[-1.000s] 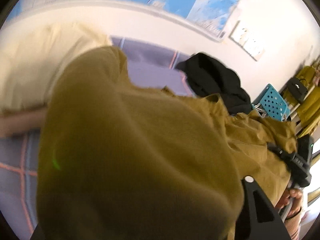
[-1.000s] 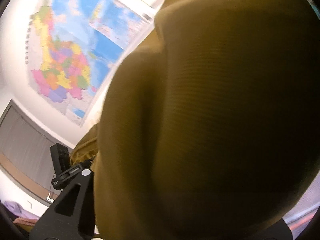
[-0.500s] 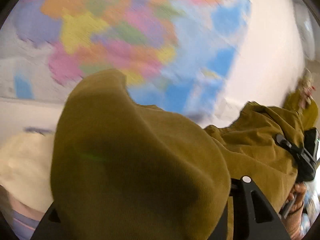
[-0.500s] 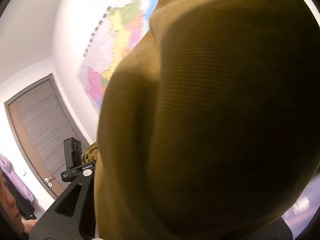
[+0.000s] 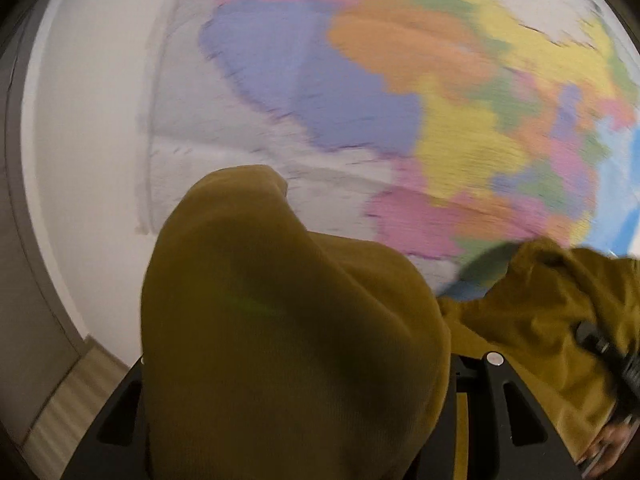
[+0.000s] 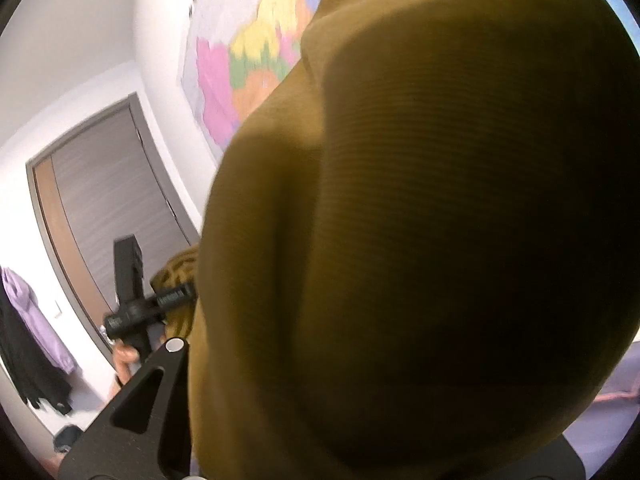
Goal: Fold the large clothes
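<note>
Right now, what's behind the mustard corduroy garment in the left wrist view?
Behind the mustard corduroy garment: a blurred multicoloured wall map on a white wall. The cloth covers the left gripper fingertips and everything below the map, so nothing there can be seen.

From my left wrist feed I see a white wall (image 5: 88, 128) carrying a big coloured map (image 5: 420, 92), blurred, with purple, orange, yellow and pink patches and a strip of blue at its right edge. My right wrist feed shows that map (image 6: 240, 68) on the same wall, with a grey-brown door (image 6: 104, 200) in a darker frame to its left. A lilac garment (image 6: 32, 312) and a black one (image 6: 28, 376) hang left of the door, and the ceiling (image 6: 68, 24) above looks evenly lit.
</note>
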`<action>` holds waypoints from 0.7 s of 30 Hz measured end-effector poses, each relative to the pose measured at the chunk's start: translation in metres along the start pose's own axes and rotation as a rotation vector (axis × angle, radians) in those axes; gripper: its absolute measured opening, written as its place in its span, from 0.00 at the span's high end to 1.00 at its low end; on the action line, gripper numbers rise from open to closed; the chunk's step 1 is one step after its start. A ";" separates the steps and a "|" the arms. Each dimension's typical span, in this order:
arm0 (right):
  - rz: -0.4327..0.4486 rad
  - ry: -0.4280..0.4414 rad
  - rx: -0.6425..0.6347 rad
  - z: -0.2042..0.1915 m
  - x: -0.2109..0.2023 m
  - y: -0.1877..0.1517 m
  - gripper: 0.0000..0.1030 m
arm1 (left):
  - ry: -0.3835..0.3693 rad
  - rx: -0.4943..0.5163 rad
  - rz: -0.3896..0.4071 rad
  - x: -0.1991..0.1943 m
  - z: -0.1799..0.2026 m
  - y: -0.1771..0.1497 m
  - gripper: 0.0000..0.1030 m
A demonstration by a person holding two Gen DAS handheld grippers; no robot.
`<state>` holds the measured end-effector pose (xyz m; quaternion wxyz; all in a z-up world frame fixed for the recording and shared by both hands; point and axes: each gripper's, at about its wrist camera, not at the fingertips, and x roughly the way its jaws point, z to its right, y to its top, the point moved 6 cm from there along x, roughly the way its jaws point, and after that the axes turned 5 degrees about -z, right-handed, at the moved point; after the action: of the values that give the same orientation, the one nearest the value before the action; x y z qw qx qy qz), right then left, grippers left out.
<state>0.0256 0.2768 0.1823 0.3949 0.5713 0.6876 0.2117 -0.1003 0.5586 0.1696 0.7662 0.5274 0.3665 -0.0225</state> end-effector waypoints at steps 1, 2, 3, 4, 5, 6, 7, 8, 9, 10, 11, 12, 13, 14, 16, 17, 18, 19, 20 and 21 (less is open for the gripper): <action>-0.013 0.011 0.021 0.005 0.016 -0.009 0.73 | 0.005 -0.003 -0.009 0.011 -0.015 -0.002 0.56; -0.023 0.012 0.030 0.008 0.028 -0.018 0.73 | 0.006 -0.023 -0.012 0.022 -0.029 -0.007 0.56; -0.056 0.005 0.049 0.016 0.047 -0.034 0.71 | 0.013 -0.034 -0.019 0.032 -0.041 -0.011 0.56; -0.117 0.003 0.085 0.025 0.066 -0.052 0.70 | 0.038 -0.046 -0.036 0.047 -0.055 -0.020 0.56; -0.208 -0.010 0.122 0.034 0.084 -0.074 0.66 | 0.078 -0.083 -0.080 0.069 -0.076 -0.037 0.55; -0.272 -0.038 0.148 0.042 0.095 -0.090 0.63 | 0.097 -0.116 -0.125 0.084 -0.091 -0.051 0.55; -0.329 -0.058 0.180 0.050 0.102 -0.108 0.62 | 0.107 -0.144 -0.163 0.096 -0.106 -0.067 0.55; -0.335 -0.052 0.191 0.053 0.102 -0.115 0.60 | 0.118 -0.171 -0.187 0.105 -0.117 -0.080 0.52; -0.328 -0.033 0.197 0.055 0.096 -0.120 0.57 | 0.121 -0.200 -0.204 0.111 -0.128 -0.094 0.49; -0.333 -0.022 0.195 0.054 0.092 -0.121 0.56 | 0.106 -0.215 -0.210 0.113 -0.132 -0.101 0.46; -0.351 -0.020 0.188 0.052 0.088 -0.122 0.52 | 0.092 -0.226 -0.210 0.111 -0.134 -0.106 0.43; -0.373 -0.028 0.175 0.050 0.083 -0.123 0.49 | 0.088 -0.216 -0.202 0.107 -0.134 -0.108 0.40; -0.396 -0.042 0.164 0.047 0.077 -0.124 0.48 | 0.093 -0.199 -0.198 0.106 -0.132 -0.108 0.36; -0.418 -0.048 0.162 0.045 0.071 -0.126 0.48 | 0.121 -0.167 -0.205 0.104 -0.128 -0.108 0.29; -0.442 -0.050 0.182 0.044 0.059 -0.131 0.44 | 0.152 -0.120 -0.217 0.099 -0.120 -0.110 0.26; -0.453 -0.052 0.202 0.045 0.052 -0.134 0.42 | 0.160 -0.090 -0.218 0.094 -0.113 -0.111 0.24; -0.454 -0.044 0.222 0.046 0.046 -0.135 0.40 | 0.175 -0.073 -0.220 0.093 -0.110 -0.111 0.20; -0.457 -0.034 0.253 0.049 0.041 -0.137 0.39 | 0.202 -0.050 -0.215 0.090 -0.105 -0.110 0.20; -0.463 -0.033 0.280 0.051 0.044 -0.135 0.36 | 0.215 -0.042 -0.210 0.089 -0.105 -0.110 0.20; -0.467 -0.006 0.324 0.052 0.039 -0.138 0.30 | 0.230 -0.035 -0.208 0.090 -0.102 -0.109 0.21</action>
<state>-0.0201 0.2695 0.0365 0.3383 0.4538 0.8244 0.0006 -0.1359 0.6262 0.0126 0.7220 0.4721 0.5046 -0.0349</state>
